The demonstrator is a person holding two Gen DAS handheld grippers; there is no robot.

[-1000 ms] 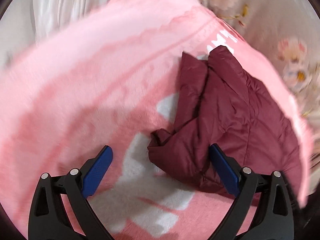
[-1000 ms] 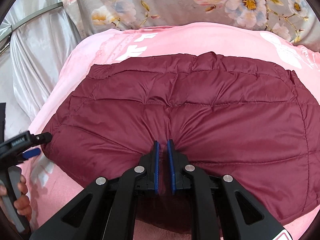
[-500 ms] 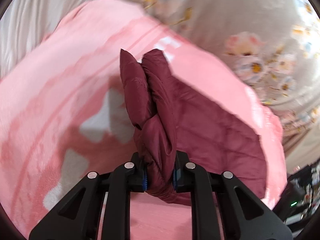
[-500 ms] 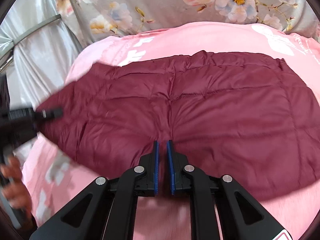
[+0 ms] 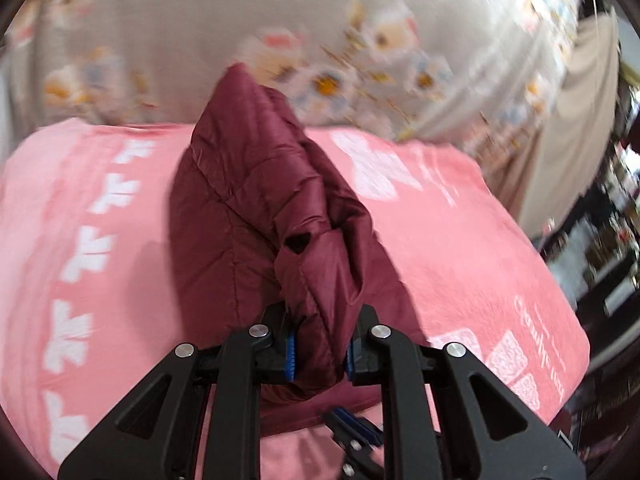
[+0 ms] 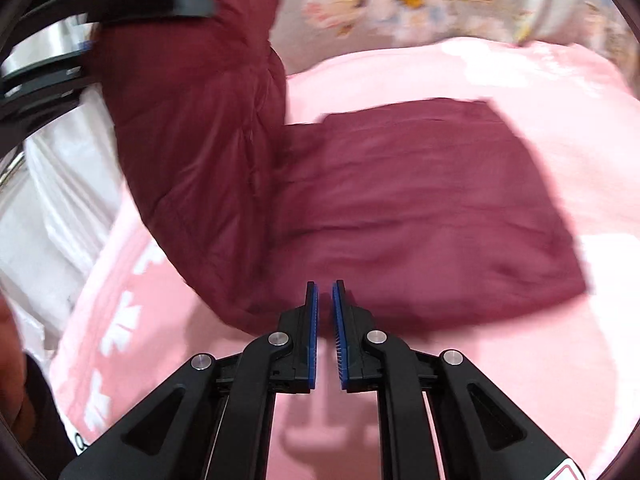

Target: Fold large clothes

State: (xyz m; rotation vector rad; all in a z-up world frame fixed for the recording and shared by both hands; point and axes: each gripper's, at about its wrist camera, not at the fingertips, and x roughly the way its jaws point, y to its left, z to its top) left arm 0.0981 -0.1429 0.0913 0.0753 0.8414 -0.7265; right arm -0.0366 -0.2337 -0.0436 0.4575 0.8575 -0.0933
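Observation:
A maroon quilted puffer jacket (image 6: 420, 208) lies on a pink blanket (image 6: 520, 380). My left gripper (image 5: 320, 354) is shut on a bunched end of the jacket (image 5: 256, 208) and holds it lifted off the blanket. In the right wrist view that lifted end (image 6: 192, 128) stands up at the left with the left gripper (image 6: 120, 4) at its top. My right gripper (image 6: 325, 336) is shut and empty, just in front of the jacket's near edge. Its tip also shows low in the left wrist view (image 5: 356, 432).
A grey floral bedcover (image 5: 280, 40) lies behind the pink blanket. White fabric (image 6: 52, 216) hangs at the left. Dark furniture and clutter (image 5: 600, 248) stand past the blanket's right edge.
My left gripper closed on the jacket's end and lifted it up and over toward the right. My right gripper let go of the jacket's near edge and drew back.

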